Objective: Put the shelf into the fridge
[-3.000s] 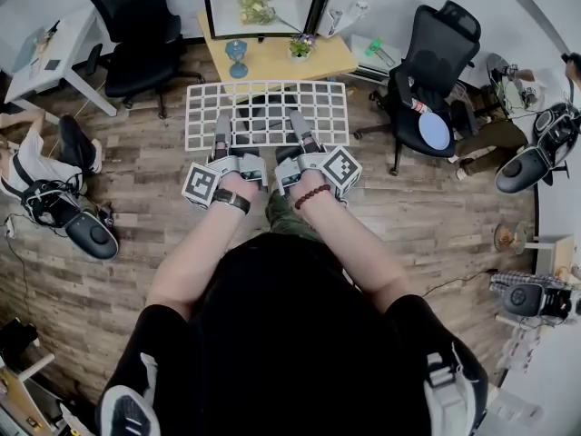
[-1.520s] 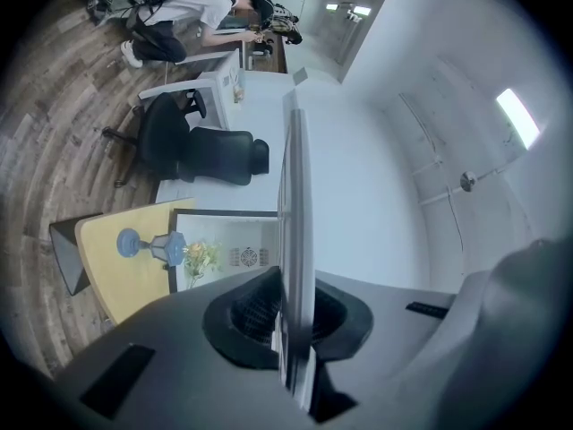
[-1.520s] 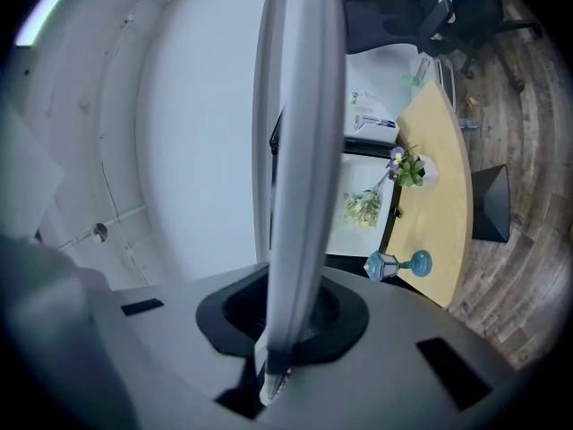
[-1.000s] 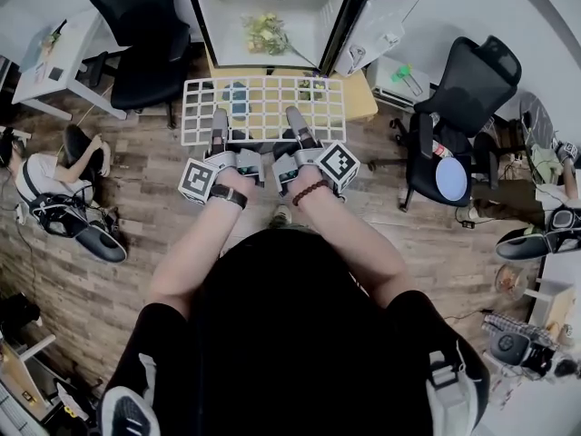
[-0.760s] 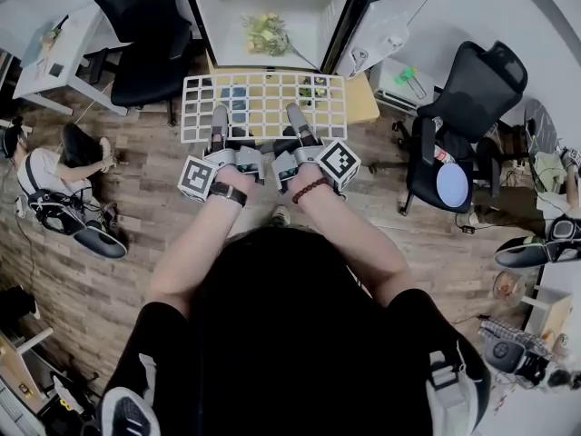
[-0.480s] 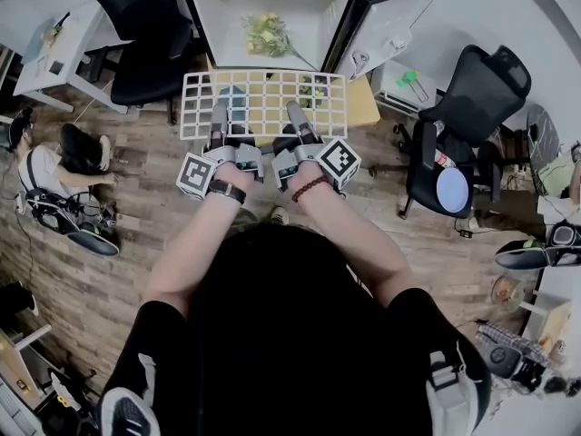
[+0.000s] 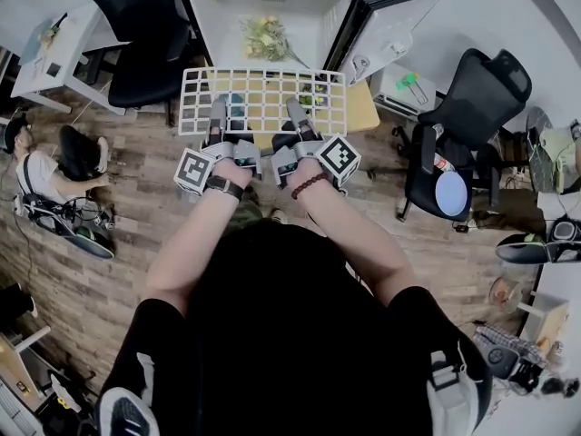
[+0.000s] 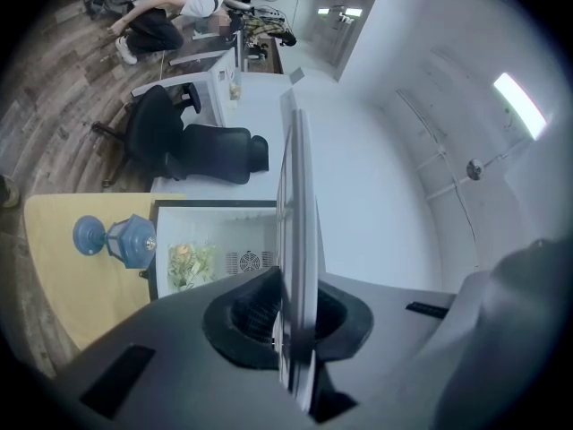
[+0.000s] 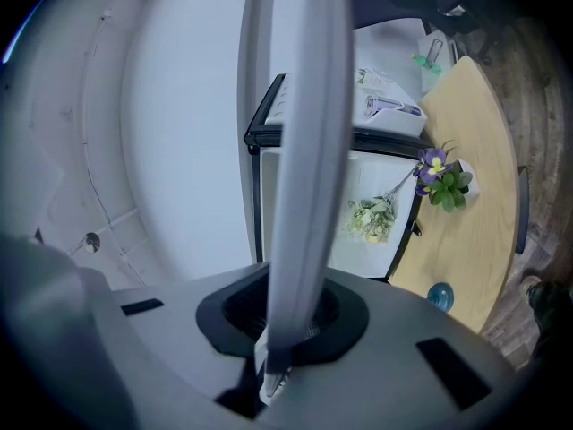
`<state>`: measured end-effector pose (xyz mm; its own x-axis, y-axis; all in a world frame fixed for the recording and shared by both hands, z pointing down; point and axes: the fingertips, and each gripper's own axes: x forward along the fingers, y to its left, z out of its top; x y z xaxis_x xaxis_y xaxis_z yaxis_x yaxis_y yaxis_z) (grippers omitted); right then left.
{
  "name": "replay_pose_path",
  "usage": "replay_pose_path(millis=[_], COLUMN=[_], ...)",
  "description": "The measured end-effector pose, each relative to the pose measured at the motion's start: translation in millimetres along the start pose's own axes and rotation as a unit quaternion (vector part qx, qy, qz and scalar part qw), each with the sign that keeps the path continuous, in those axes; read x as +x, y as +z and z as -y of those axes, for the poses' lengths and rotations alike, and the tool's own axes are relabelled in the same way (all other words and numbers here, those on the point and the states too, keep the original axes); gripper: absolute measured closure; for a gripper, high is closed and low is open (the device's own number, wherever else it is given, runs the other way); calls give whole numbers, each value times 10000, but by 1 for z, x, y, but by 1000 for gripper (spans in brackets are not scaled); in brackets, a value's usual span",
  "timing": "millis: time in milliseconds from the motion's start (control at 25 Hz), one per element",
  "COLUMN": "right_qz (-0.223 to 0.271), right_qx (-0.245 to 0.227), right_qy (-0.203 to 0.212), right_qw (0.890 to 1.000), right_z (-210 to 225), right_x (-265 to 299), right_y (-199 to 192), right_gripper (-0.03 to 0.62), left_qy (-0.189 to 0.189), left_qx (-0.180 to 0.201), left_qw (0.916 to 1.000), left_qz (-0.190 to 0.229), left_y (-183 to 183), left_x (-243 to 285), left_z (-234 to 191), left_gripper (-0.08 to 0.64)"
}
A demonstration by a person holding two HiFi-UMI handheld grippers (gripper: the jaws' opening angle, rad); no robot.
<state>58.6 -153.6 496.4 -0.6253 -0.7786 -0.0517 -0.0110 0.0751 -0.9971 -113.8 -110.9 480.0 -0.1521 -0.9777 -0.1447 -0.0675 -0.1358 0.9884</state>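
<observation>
The shelf (image 7: 263,102) hides most of the table (image 7: 363,112) beneath it.

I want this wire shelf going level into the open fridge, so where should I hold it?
By its near long edge, from your side, left tool and right tool flanking the middle. The wire shelf is flat and thin, and that leaves its far edge free to enter the fridge.

Person: black short-sleeved top (image 7: 272,334); dark strap (image 7: 223,187) on left wrist; red bead bracelet (image 7: 310,185) on right wrist. The left gripper (image 7: 218,109) and right gripper (image 7: 296,110): grey housings with dark grey jaws, each carrying a white cube (image 7: 193,171) printed with black square markers.
</observation>
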Motion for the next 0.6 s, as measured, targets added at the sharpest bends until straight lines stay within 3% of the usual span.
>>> replay_pose_path(millis=[160, 320, 600], right_qz=[54, 119, 279], right_qx=[-6, -25, -30], right_qy=[-15, -53, -111], right_qw=[10000, 9999, 9995], right_z=[-1, 3, 7], right_x=[10, 18, 38], right_y=[4, 6, 11], right_gripper=[548, 548, 548], left_qy=[37, 10, 74], left_qx=[121, -53, -37], left_qw=[9999, 9999, 9997], left_qz=[-67, -111, -232], left_y=[5, 4, 11], left_x=[11, 23, 46], left_z=[-11, -6, -16], left_gripper=[525, 525, 525])
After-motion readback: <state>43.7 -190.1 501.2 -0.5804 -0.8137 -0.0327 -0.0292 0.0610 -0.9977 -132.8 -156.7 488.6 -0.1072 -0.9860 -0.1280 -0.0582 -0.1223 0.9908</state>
